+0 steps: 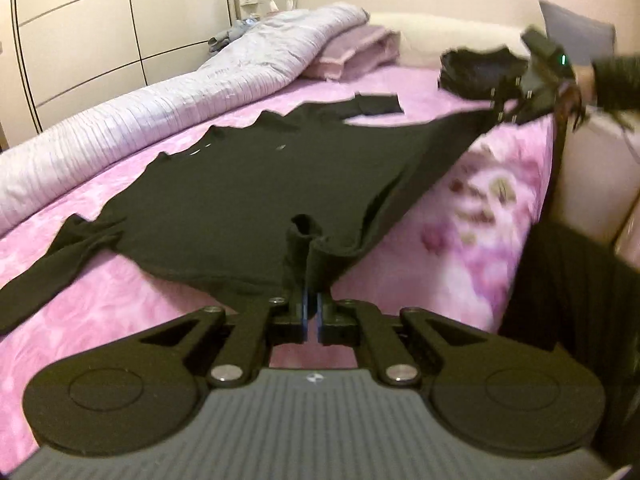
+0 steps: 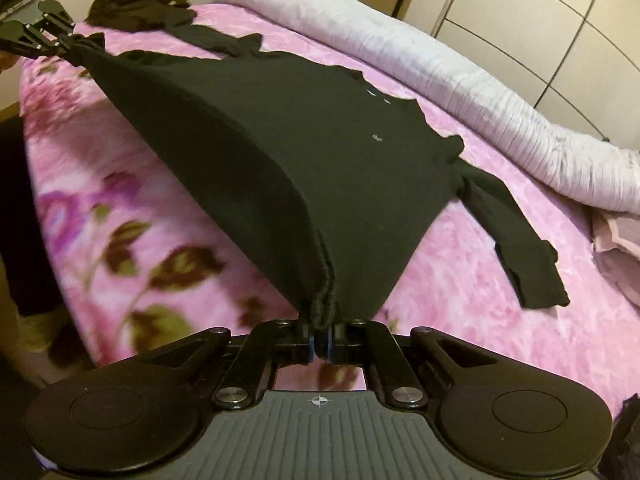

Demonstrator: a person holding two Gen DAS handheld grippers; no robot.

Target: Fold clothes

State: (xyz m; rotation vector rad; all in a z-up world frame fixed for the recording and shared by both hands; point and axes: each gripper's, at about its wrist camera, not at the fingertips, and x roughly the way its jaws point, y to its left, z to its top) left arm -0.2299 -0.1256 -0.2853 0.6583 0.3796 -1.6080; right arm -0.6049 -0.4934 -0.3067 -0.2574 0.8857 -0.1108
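2 wrist views, close, angled down, facing each other across black garment point(image 1: 248, 184) on bed point(image 1: 460, 208).

The black long-sleeved top point(image 1: 256, 184) is matt, smooth knit cloth with ribbed cuffs. It lies on a pink flowered bedspread point(image 1: 472, 216) of soft, fleecy cloth with a faint sheen. The rolled pale lilac duvet point(image 1: 152, 120) is crinkled, finely pleated fabric. The left gripper point(image 1: 312, 312) is matt black plastic with shiny metal pivot screws and a ridged grey plastic body. The cream wardrobe doors point(image 1: 80, 28) look smooth and glossy.
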